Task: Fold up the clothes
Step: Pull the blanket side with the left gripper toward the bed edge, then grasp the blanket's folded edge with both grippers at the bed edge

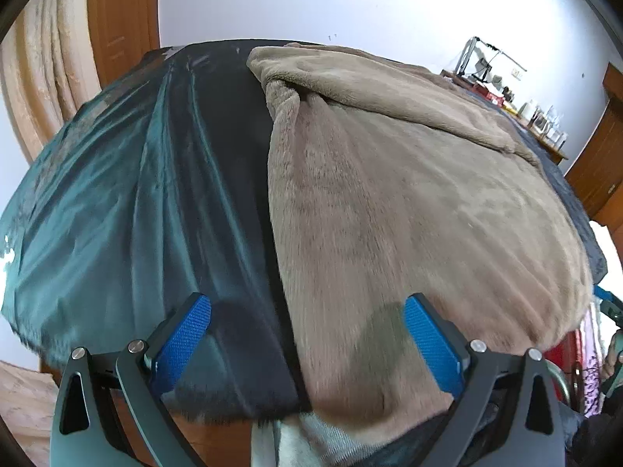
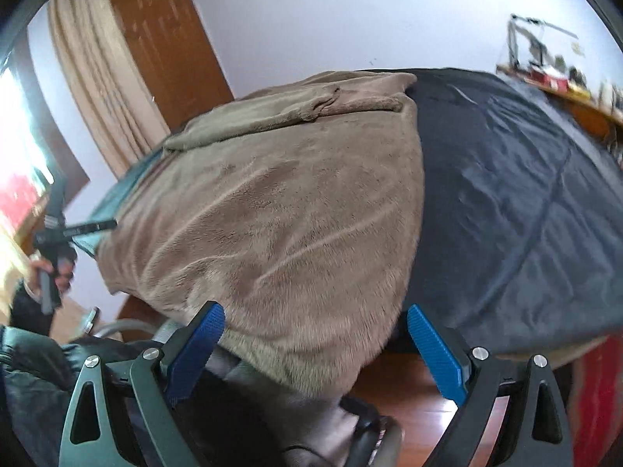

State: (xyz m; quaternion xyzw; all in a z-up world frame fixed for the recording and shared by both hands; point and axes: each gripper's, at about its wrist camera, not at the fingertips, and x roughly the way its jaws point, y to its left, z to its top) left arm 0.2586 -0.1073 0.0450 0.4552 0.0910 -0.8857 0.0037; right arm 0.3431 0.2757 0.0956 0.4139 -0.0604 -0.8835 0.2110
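Left wrist view: my left tongs (image 1: pixel 307 334) gape, empty, over the fleece's (image 1: pixel 409 202) near-left hem, my right tongs (image 2: pixel 315 346) likewise apart at its near-right corner; the fleece lies on the bench (image 1: pixel 117 194), long axis running away from me.

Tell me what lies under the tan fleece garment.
The tan fleece garment lies on a dark cloth covering the table. Whatever sits beneath its middle is hidden.
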